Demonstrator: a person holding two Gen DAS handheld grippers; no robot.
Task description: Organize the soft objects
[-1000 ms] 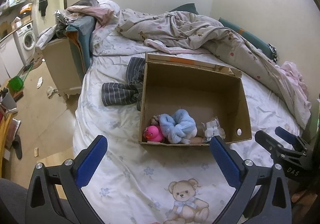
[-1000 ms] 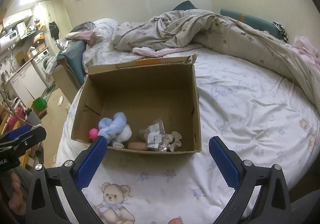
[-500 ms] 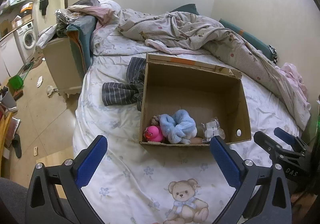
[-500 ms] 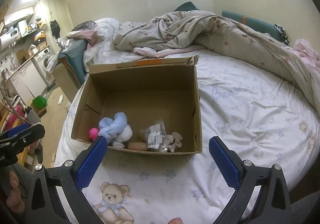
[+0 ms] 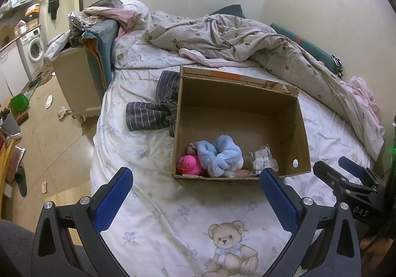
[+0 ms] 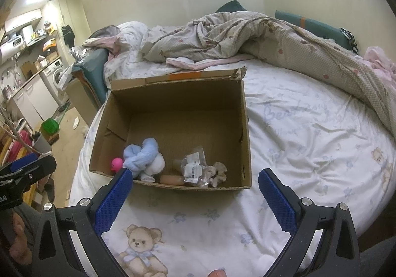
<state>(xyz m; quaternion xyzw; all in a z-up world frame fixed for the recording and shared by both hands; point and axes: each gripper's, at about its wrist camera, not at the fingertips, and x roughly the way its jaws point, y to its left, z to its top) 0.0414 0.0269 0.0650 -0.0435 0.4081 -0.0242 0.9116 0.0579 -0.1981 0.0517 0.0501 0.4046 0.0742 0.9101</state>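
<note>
A cardboard box (image 5: 284, 128) sits open on the bed (image 5: 138, 143), and the soft things lie bunched along its near wall. At the left end is a pink duck (image 5: 189, 165), touching a blue towel (image 5: 219, 155) that is knotted into a lump. Next along lies a clear packet (image 5: 262, 161) with a white label, and from the right wrist view a beige scrunchie (image 6: 219, 170) lies against that packet. A small peach-coloured thing lies under the towel's edge; I cannot tell what it is.

Both grippers hang over the sheet, short of the box. The left gripper (image 5: 195, 192) is spread wide with nothing between its blue pads, and the right gripper (image 6: 194, 194) is likewise released and empty.

Outside the box, a striped garment (image 5: 153, 113) lies crumpled against its left wall. A rumpled quilt (image 5: 235, 41) runs along the far side of the bed, and a teddy print (image 5: 231, 252) shows on the sheet between the left gripper's fingers.
</note>
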